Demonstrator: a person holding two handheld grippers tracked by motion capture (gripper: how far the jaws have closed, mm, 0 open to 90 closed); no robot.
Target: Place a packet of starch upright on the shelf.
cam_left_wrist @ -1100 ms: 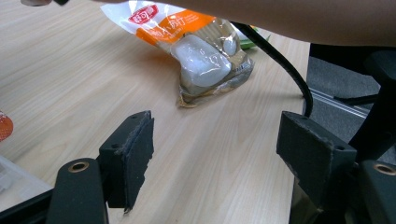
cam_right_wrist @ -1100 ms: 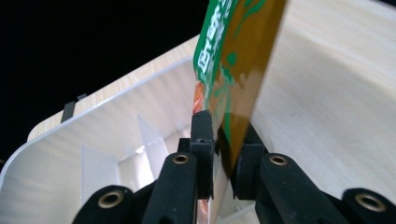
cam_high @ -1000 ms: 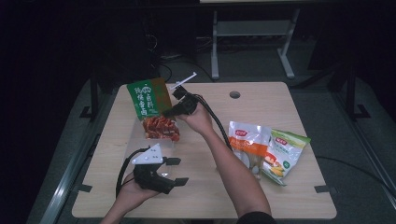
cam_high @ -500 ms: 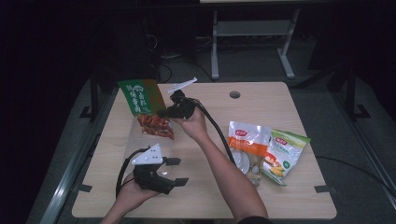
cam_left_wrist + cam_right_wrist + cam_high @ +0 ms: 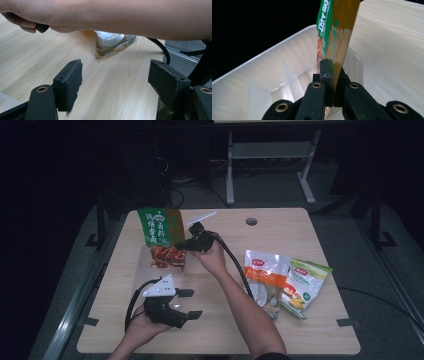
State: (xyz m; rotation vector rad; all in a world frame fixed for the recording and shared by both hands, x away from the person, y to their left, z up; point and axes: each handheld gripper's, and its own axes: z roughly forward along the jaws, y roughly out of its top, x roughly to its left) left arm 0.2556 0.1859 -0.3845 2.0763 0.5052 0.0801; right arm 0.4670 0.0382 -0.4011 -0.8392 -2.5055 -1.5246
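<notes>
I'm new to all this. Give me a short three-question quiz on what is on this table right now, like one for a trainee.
1. True or false: the right tool is shut on the green snack bag.
2. What stands under that bag? A) a metal bowl B) a clear plastic bin with dividers C) a wooden crate
3. In a few words, what is the left tool doing?

Key
1. True: its jaws pinch the bag's edge, and the bag hangs upright.
2. B.
3. It is held low at the near side of the table, jaws open, with nothing between them.
</notes>
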